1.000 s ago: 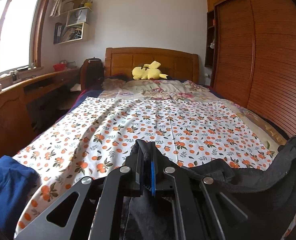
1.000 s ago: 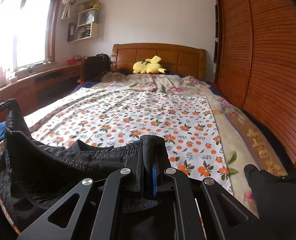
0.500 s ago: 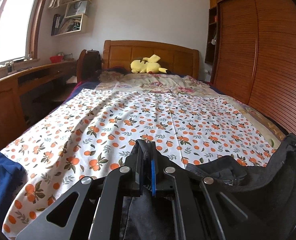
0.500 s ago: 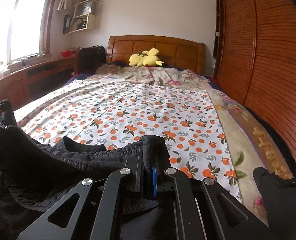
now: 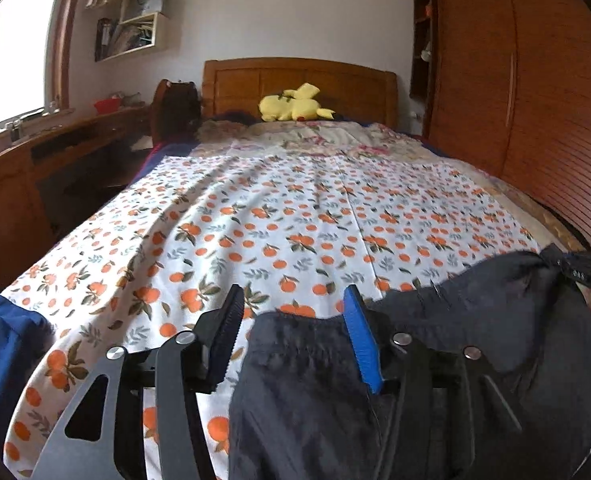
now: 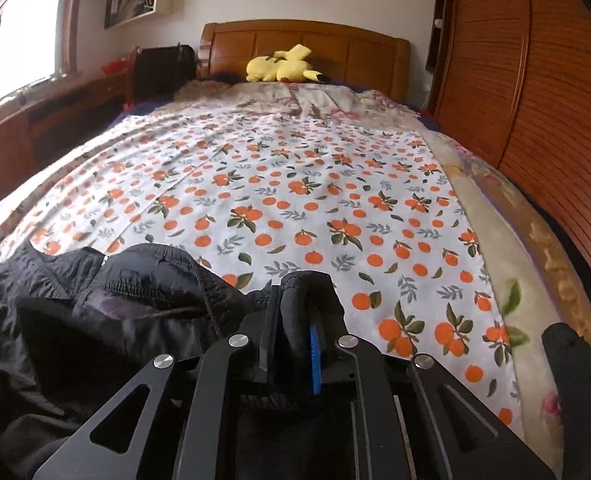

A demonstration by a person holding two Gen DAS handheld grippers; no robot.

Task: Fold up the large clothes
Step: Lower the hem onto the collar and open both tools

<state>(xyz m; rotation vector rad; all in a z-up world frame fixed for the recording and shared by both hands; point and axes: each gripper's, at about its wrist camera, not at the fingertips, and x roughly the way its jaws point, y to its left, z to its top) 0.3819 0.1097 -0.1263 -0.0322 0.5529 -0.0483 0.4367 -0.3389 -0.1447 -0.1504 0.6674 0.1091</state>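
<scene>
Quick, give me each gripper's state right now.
Left gripper: open, jaws just opened, black garment lying loose between them.
Right gripper: jaws just eased slightly, still pinching the black garment's edge.

Daylit window (image 5: 11, 52), wooden headboard (image 5: 299, 84), slatted wardrobe (image 5: 535, 100).

Black garment (image 5: 475, 344) crumpled, lying on near bed edge.

Garment (image 5: 475, 344) on sheet (image 5: 295, 220) at bed's near end, plush (image 5: 291, 106) by headboard (image 5: 299, 76), wardrobe (image 5: 535, 100) on rt.
</scene>
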